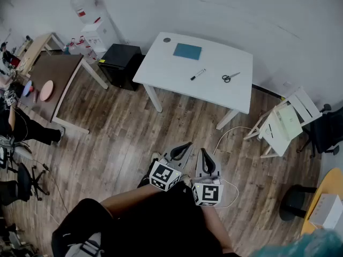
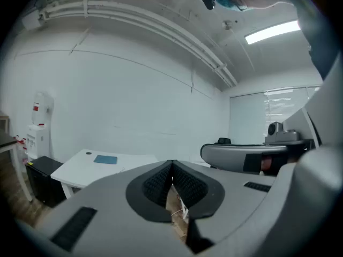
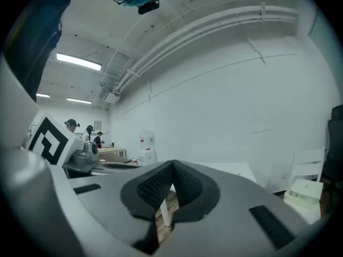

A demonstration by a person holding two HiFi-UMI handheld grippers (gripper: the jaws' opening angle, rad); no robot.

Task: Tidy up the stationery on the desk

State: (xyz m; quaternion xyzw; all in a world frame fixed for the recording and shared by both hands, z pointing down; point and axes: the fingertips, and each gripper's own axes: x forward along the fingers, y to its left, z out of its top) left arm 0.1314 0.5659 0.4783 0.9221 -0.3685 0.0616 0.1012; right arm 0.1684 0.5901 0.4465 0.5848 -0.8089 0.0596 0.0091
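Unidentifiable small dark spot (image 1: 166,39) on desk (image 1: 171,68)

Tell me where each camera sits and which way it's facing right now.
Head view: on the person's head, looking steeply down at floor and desk; arms, left tongs and right tongs show.
Left gripper view: rides the left tongs, looking along them, shut, toward desk and wall; right tongs at right.
Right gripper view: rides the right tongs, shut, facing desk and wall; left tongs' cube at left.
Shared: all three see the desk.

water dispenser (image 1: 92,25), black cabinet (image 1: 122,62), white chair (image 1: 286,121)
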